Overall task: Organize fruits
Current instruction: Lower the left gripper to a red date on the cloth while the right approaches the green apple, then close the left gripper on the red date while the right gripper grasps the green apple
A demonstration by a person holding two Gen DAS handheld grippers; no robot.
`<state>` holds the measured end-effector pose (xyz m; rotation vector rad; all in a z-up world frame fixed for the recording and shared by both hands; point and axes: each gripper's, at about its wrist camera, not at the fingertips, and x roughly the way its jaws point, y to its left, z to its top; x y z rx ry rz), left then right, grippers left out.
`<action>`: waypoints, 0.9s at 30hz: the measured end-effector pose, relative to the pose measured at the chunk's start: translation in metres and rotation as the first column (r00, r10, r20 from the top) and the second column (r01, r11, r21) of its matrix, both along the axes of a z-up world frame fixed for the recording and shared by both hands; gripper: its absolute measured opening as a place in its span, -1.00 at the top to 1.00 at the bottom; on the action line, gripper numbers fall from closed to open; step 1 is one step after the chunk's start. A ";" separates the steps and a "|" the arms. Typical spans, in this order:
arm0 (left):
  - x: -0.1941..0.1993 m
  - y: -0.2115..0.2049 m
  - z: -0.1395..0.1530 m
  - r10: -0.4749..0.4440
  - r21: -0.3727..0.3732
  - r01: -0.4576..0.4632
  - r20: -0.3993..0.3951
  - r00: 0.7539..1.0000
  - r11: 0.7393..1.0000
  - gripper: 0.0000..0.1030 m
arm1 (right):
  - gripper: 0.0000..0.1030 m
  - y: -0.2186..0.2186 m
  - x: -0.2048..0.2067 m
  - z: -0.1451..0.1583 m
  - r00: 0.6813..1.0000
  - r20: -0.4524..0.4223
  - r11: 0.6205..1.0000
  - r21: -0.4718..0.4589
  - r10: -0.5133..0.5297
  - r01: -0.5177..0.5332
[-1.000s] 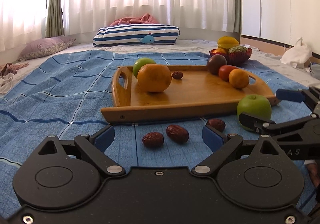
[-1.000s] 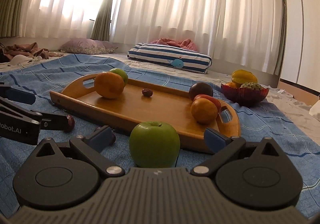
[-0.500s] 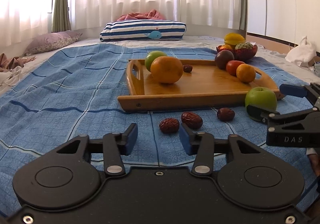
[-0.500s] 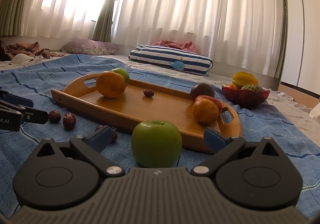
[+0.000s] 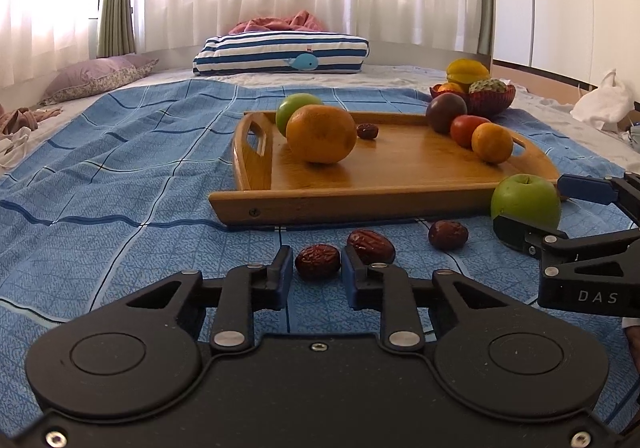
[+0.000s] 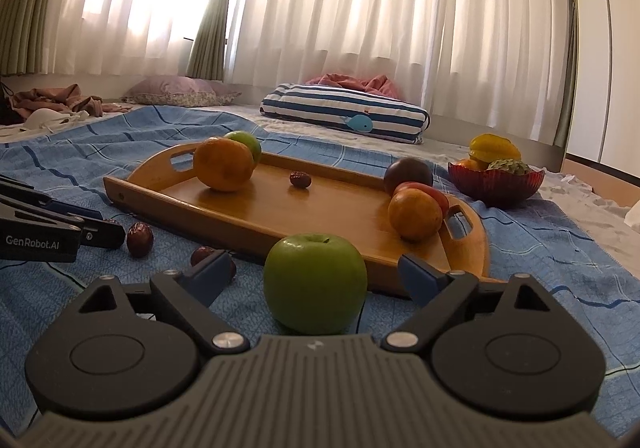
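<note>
Spreading across the bed, a blue checked blanket is carrying a wooden tray, and the step in hand looks like gathering the loose fruit onto it. Doing that well probably means lifting each piece clear over the tray's raised rim and lowering it onto bare wood in the middle, away from the round fruit that could roll. Two green apples are showing: one is sitting on the blanket just in front of the tray, and the right hand-held gripper is straddling it with jaws that have just been narrowing, its pads standing beside the apple and not yet pressing; the other apple is resting on the tray behind the big orange. A second, smaller orange, one red fruit and one dark purple fruit are lining the tray's right side. Four dried dates are visible: one on the tray, three on the blanket. The left hand-held gripper, having just been closing, is pinching the nearest date between its pads, which calls for a gentle squeeze.
</note>
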<state>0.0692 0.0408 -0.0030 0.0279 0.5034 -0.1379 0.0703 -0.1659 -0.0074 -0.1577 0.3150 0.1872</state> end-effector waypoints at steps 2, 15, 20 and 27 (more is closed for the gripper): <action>0.001 0.000 0.000 0.000 0.000 0.000 -0.002 1.000 1.000 0.53 | -0.82 0.000 0.001 0.000 1.000 -0.004 1.000 0.002 0.001 -0.001; 0.000 -0.002 0.000 0.006 0.010 -0.006 0.000 1.000 1.000 0.55 | -0.47 -0.003 0.006 -0.003 0.999 -0.046 0.999 0.021 0.026 -0.025; -0.002 -0.003 0.004 0.010 0.011 -0.010 0.008 1.000 1.000 0.55 | -0.20 -0.004 0.005 -0.004 0.999 -0.037 1.000 0.024 0.015 -0.014; -0.001 -0.006 0.014 0.012 0.020 -0.013 0.020 1.000 1.000 0.56 | -0.19 -0.013 0.002 -0.002 0.999 -0.028 0.996 0.085 0.020 -0.018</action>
